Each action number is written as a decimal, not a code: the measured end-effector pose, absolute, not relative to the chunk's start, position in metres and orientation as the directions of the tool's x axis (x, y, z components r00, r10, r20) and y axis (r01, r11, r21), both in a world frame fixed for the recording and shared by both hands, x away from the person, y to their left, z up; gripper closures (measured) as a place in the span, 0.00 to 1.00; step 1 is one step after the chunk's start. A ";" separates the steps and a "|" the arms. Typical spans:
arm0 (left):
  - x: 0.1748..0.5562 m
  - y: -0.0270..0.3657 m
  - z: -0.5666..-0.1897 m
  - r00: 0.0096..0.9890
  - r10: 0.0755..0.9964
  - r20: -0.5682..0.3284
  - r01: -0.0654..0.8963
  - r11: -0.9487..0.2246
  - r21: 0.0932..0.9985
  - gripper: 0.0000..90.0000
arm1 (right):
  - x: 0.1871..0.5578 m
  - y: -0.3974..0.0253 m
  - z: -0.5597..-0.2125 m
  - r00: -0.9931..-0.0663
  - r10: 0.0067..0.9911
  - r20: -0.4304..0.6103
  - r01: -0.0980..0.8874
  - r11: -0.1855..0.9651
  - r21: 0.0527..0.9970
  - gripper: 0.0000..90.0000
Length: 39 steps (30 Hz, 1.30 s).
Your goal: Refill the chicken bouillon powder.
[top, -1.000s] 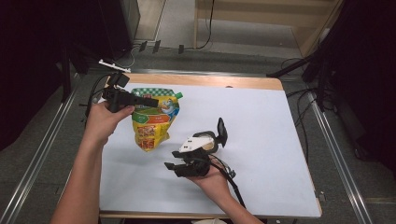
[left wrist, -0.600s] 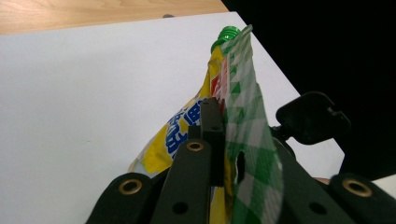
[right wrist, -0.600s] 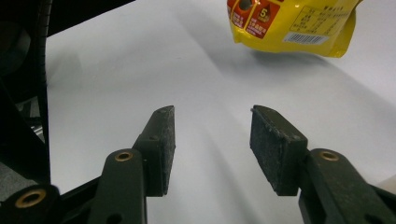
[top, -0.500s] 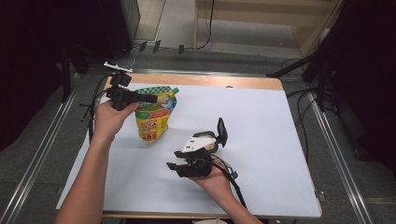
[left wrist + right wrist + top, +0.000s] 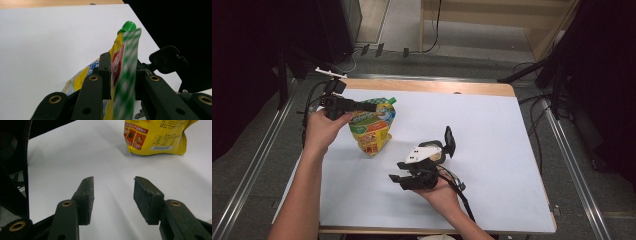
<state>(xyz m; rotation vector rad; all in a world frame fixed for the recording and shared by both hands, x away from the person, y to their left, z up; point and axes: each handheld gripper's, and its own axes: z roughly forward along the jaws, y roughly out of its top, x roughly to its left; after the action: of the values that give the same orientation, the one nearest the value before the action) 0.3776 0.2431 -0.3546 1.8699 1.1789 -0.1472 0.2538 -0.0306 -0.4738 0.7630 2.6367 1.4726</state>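
Observation:
A yellow spouted pouch [image 5: 371, 129] with a green cap [image 5: 128, 25] stands upright at the table's far left. My left gripper [image 5: 362, 106] is shut on its green-checked top edge [image 5: 125, 62]. The pouch's bottom [image 5: 155, 143] sits on or just above the white surface. My right gripper [image 5: 396, 180] is held low near the table's middle front, its jaws open with nothing between them. Its fingertips [image 5: 87, 185] point toward the pouch's lower end, well short of it. The right gripper's black body [image 5: 168, 60] shows beyond the pouch in the left gripper view.
The white table top [image 5: 492, 130] has a wooden strip [image 5: 427, 86] along its far edge. Metal rails [image 5: 257, 160] run along both sides. Cables [image 5: 377, 50] lie on the floor behind, and dark stands [image 5: 557, 75] rise at the right.
The left hand has shifted slightly and the pouch it holds has turned more upright and narrower in view. The right gripper has stayed still and open.

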 end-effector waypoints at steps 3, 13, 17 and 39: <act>0.376 0.243 -0.354 0.544 0.669 -0.506 0.770 -0.160 0.617 0.82 | 0.254 -0.030 -0.474 -0.883 0.421 0.206 0.396 0.435 0.809 0.58; 0.372 0.246 -0.349 0.562 0.664 -0.494 0.758 -0.175 0.628 0.74 | 0.255 -0.030 -0.472 -0.885 0.419 0.204 0.394 0.440 0.807 0.59; 0.368 0.246 -0.343 0.566 0.671 -0.478 0.749 -0.177 0.638 0.72 | 0.255 -0.030 -0.472 -0.885 0.417 0.205 0.394 0.441 0.806 0.59; 0.355 0.280 -0.325 0.520 0.720 -0.459 0.738 -0.109 0.666 0.64 | 0.255 -0.031 -0.461 -0.893 0.395 0.216 0.393 0.452 0.801 0.62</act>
<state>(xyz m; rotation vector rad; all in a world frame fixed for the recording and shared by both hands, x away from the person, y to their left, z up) 0.3553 0.2800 -0.3249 1.8378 1.2091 -0.0248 0.2554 -0.0309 -0.4607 0.7261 2.6753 1.4746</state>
